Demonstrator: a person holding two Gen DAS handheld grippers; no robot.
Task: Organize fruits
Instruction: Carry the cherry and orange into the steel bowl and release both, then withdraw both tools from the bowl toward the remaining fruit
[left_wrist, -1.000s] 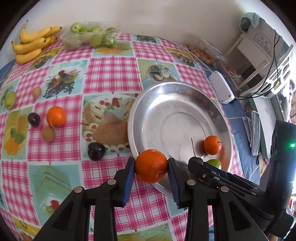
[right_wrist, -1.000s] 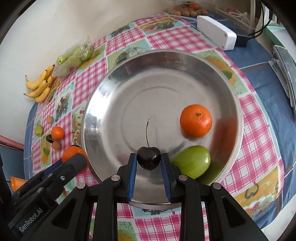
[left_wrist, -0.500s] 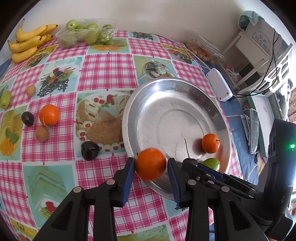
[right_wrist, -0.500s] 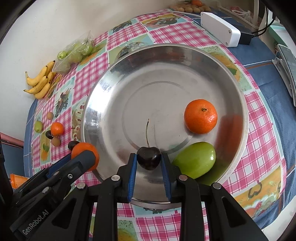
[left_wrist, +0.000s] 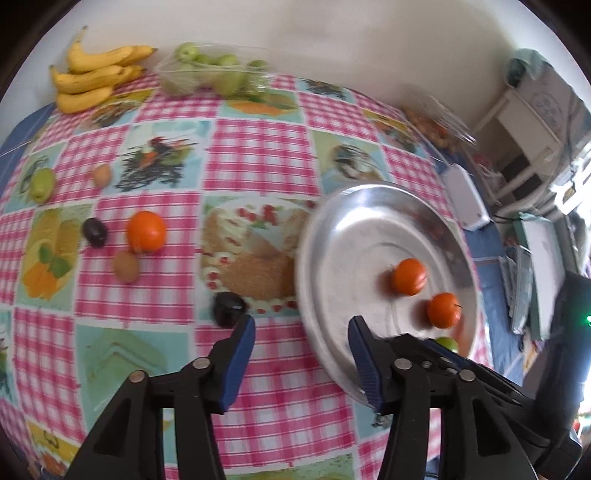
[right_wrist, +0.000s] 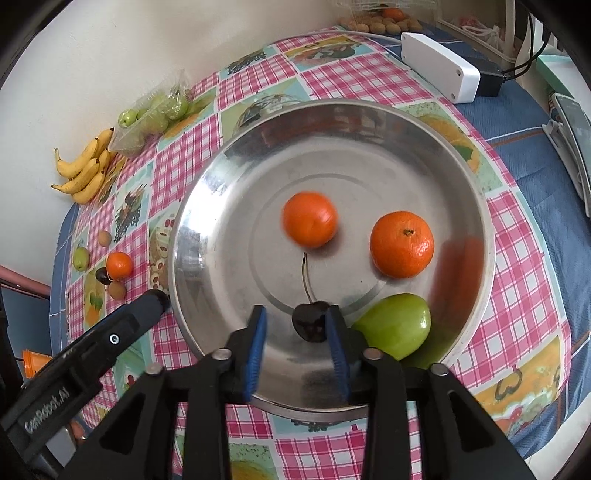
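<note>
Left wrist view: the left gripper (left_wrist: 301, 341) had just been opening and stood empty, its orange (left_wrist: 408, 276) released ahead and right of it in the steel plate (left_wrist: 369, 206), blurred, likely rolling. Bare cloth lay under its tips.

Right wrist view: the right gripper (right_wrist: 295, 332) had just been opening; the cherry (right_wrist: 309, 325) sat on the plate, leaning against one pad, unclamped. Just right lay a green fruit (right_wrist: 395, 325), with the plate's rim close beneath.

Blurred orange (right_wrist: 309, 219) (mid-plate); green fruit (left_wrist: 447, 343) mostly hidden.
</note>
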